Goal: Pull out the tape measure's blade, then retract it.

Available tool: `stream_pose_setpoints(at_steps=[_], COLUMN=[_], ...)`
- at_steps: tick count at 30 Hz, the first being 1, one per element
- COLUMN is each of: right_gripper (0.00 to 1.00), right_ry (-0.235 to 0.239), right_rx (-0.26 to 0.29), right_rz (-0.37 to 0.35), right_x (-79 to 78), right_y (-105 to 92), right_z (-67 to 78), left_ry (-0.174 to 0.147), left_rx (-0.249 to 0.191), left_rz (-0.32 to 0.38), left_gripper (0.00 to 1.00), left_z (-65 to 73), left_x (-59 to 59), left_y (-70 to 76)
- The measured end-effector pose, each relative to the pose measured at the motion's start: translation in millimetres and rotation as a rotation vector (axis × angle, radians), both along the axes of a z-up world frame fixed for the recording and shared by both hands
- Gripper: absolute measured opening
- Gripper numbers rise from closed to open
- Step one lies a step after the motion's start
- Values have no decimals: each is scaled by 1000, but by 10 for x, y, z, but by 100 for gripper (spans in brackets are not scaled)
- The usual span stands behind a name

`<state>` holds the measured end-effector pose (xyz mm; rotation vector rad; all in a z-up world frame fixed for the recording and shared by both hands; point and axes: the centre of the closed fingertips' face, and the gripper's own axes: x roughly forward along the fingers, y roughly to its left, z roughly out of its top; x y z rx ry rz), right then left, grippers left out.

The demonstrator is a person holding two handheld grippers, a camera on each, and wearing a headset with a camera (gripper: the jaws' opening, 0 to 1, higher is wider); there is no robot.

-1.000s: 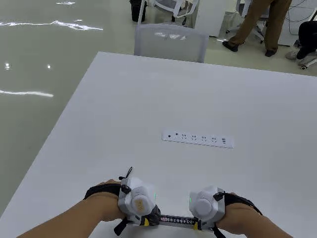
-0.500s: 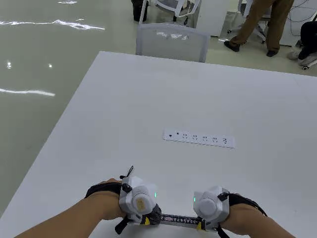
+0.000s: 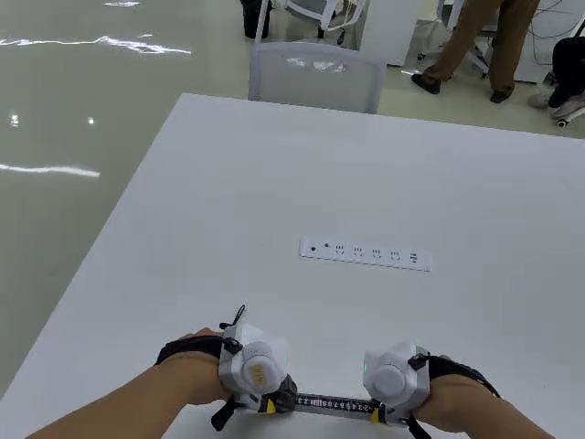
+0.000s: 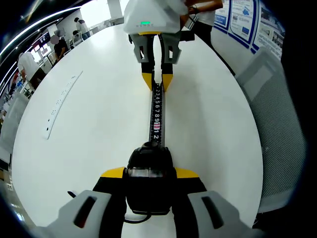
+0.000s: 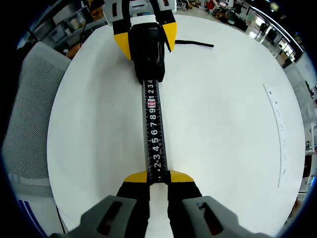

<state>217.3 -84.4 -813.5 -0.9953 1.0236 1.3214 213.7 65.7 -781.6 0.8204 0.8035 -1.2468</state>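
Both clamped: left gripper on boxy black case, right gripper on flat blade.

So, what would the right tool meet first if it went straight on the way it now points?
Probably the tape measure's black case, held in the left tool: the right tool grips the end of the blade, which runs straight ahead to that case.

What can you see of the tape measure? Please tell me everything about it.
The tape measure has a black case, seemingly plastic, held between the left gripper's jaws. Its blade, dark with white numerals and a red mark, is pulled out a short way, straight and flat over the white table. The right gripper's jaws pinch its end.
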Motion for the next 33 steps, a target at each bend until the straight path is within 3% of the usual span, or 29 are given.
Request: stream_pose_setpoints(at_steps=[9, 33], right_gripper=[11, 11], right_ry=[-1, -2], right_rx=[-8, -29], right_rz=[3, -7], right_x=[-26, 2], right_y=[-51, -316], right_z=[51, 11], left_ry=[1, 1], left_rx=[2, 4], left_rz=[-1, 0], left_gripper=[30, 30], left_z=[24, 17], left_x=[-11, -13], left_y=[-7, 7])
